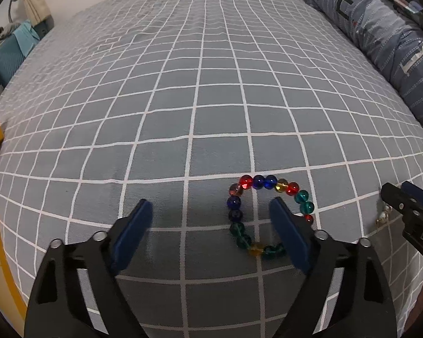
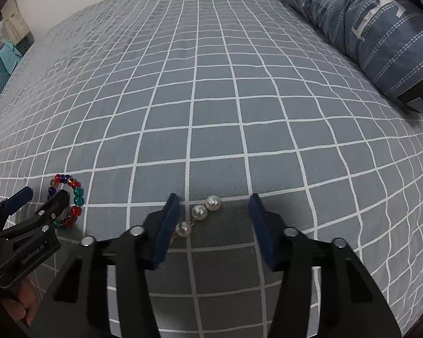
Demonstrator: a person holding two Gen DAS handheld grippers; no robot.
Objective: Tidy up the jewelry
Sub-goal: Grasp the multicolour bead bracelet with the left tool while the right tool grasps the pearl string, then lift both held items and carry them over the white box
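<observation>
A ring-shaped bracelet of red, blue, teal and amber glass beads [image 1: 269, 214] is laid on the grey white-checked bedsheet [image 1: 200, 90], partly encircling one pad of the wide-spread left gripper [image 1: 211, 219]. A short strand of three white pearls [image 2: 198, 216] is seen between the wide-spread right gripper [image 2: 214, 217] fingers.

under my grippers is a bed [image 1: 200, 64] covered with a grey sheet [image 2: 211, 98] in a white grid. lying flat on it i note a bracelet of coloured glass beads [image 1: 268, 183] and, well apart to its right, a strand of pearls [image 2: 199, 212]. a rolled blue striped quilt [image 1: 380, 33] lies along the bed's right edge.
</observation>
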